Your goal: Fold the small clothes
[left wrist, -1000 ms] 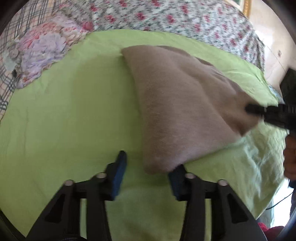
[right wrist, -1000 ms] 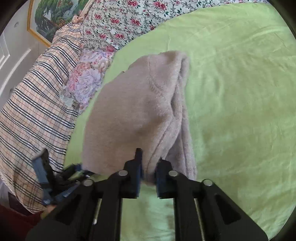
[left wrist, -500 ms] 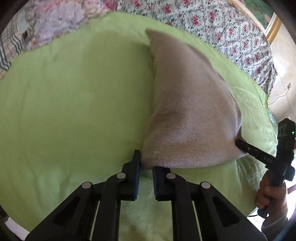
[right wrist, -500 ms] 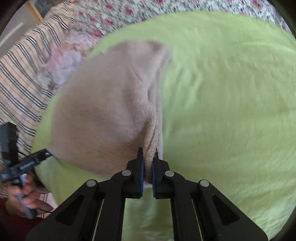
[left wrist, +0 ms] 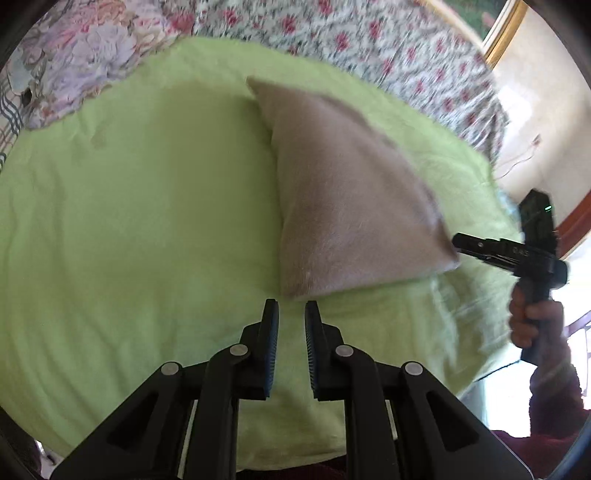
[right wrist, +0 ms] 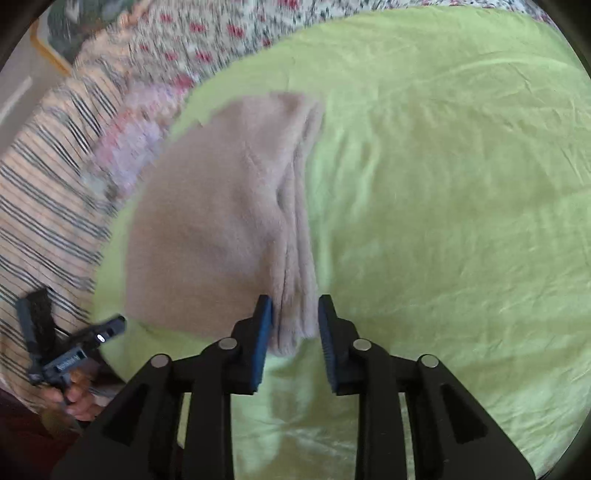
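A folded beige fleece garment (left wrist: 343, 206) lies on the green sheet (left wrist: 147, 221). In the left wrist view my left gripper (left wrist: 291, 308) is slightly open and empty, just short of the garment's near corner. My right gripper (left wrist: 460, 243) shows at the garment's right corner there. In the right wrist view the garment (right wrist: 221, 221) lies ahead, and my right gripper (right wrist: 295, 306) is open with the garment's layered near edge between its fingers, not clamped. My left gripper (right wrist: 118, 325) shows at the lower left, beside the garment's other corner.
A floral quilt (left wrist: 369, 48) and a floral pillow (left wrist: 85, 55) lie at the far side of the bed. A plaid blanket (right wrist: 40, 206) lies along the left in the right wrist view. A framed picture (left wrist: 506, 26) hangs on the wall.
Both grippers were shut on the garment's near corners half a second ago; both have opened and let go. The left gripper has drawn back a little and the garment rests flat.
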The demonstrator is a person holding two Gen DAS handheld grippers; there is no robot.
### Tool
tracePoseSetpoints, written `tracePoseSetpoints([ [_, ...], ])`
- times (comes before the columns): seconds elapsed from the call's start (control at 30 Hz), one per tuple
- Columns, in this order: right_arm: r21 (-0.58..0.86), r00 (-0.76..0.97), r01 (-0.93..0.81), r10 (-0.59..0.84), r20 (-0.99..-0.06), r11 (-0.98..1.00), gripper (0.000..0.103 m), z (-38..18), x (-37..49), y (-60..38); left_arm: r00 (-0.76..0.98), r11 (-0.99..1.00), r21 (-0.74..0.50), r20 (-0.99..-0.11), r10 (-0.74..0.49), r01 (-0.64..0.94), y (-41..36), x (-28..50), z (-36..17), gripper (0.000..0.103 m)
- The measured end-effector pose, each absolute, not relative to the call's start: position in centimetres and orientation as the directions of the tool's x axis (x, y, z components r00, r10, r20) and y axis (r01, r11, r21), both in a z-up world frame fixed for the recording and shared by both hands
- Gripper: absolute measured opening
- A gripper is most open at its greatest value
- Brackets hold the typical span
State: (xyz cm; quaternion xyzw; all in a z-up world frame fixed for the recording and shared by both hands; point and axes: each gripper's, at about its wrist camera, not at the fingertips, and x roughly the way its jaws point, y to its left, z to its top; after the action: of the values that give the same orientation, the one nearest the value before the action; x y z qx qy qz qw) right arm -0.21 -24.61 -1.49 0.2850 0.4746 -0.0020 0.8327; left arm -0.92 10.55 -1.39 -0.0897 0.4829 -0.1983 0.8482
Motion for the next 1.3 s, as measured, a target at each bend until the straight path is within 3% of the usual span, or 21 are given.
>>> tracePoseSetpoints([
  [0.07,0.527,0.6,0.264,0.29,-0.745,0.808,0.041,-0.7,1.4,-25.8,0.487,0.893,-0.363,-0.75,-0.449,0.264,10.7,0.3,0.2,0.017],
  [0.23,0.574,0.624,0.299,0.299,-0.722,0.762,0.041,-2.2,7.6,-27.4,0.525,0.851,-0.414,-0.669,-0.526,0.324,8.1,6.2,2.5,0.023],
  [0.3,0.598,0.616,0.325,0.316,-0.722,0.733,0.041,-3.7,9.7,-28.0,0.53,0.845,-0.41,-0.657,-0.535,0.344,7.1,8.3,2.9,0.028],
  [0.43,0.633,0.576,0.343,0.377,-0.725,0.694,0.04,-6.4,12.4,-28.1,0.508,0.835,-0.426,-0.664,-0.549,0.347,5.3,12.7,2.2,0.028],
  [0.47,0.626,0.584,0.339,0.364,-0.725,0.702,0.023,-6.1,12.5,-28.1,0.491,0.835,-0.422,-0.676,-0.55,0.354,4.8,13.5,1.8,0.027],
  [0.57,0.636,0.692,0.25,0.324,-0.645,0.73,0.007,-2.6,11.4,-27.8,0.49,0.858,-0.353,-0.71,-0.506,0.374,3.3,14.8,1.1,0.025],
  [0.63,0.586,0.698,0.251,0.275,-0.661,0.77,0.007,-1.6,10.8,-27.7,0.463,0.873,-0.311,-0.753,-0.468,0.376,2.6,15.2,-0.3,0.023],
  [0.8,0.465,0.568,0.327,0.222,-0.793,0.823,0.007,-6.3,12.4,-27.2,0.465,0.889,-0.265,-0.776,-0.427,0.373,1.7,15.7,-2.3,0.021],
  [0.9,0.48,0.584,0.344,0.217,-0.782,0.807,0.008,-6.6,12.3,-27.7,0.467,0.893,-0.269,-0.777,-0.423,0.362,1.6,15.5,-2.7,0.021],
  [1.0,0.418,0.573,0.366,0.153,-0.805,0.831,0.019,-5.4,12.2,-27.4,0.48,0.897,-0.255,-0.774,-0.413,0.361,1.6,15.5,-2.6,0.021],
  [1.1,0.413,0.604,0.365,0.125,-0.787,0.834,0.021,-2.9,10.6,-27.5,0.493,0.888,-0.299,-0.747,-0.446,0.35,2.7,14.2,-1.4,0.021],
  [1.3,0.466,0.665,0.17,0.248,-0.705,0.868,0.021,1.1,7.4,-23.0,0.511,0.844,-0.398,-0.673,-0.535,0.36,5.1,9.4,0.9,0.024],
])
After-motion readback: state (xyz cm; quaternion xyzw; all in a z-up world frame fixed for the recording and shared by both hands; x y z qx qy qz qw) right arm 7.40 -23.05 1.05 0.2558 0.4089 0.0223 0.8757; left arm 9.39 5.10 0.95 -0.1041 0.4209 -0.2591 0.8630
